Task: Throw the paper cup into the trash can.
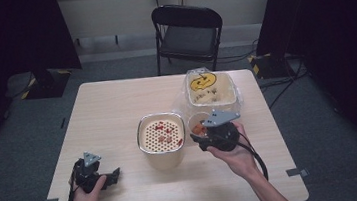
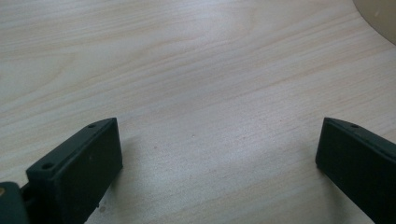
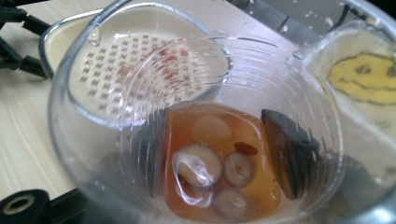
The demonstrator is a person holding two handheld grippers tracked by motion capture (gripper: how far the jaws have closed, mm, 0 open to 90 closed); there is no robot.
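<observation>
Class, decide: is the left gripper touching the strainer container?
Apart. The high view shows the left gripper near the table's front left, with bare tabletop between it and the strainer container.

Left gripper (image 1: 110,177): compact black body, small grey three-cornered plate on top, black cable trailing from the rear. Its jaws are two flat black rectangular blocks, matte, with small round screw holes along the upper edges.

Right gripper (image 1: 198,139): bulkier black housing, larger grey three-cornered plate with dark fixing holes, thick black cable looping behind.

Forearms bare; no sleeves visible.
</observation>
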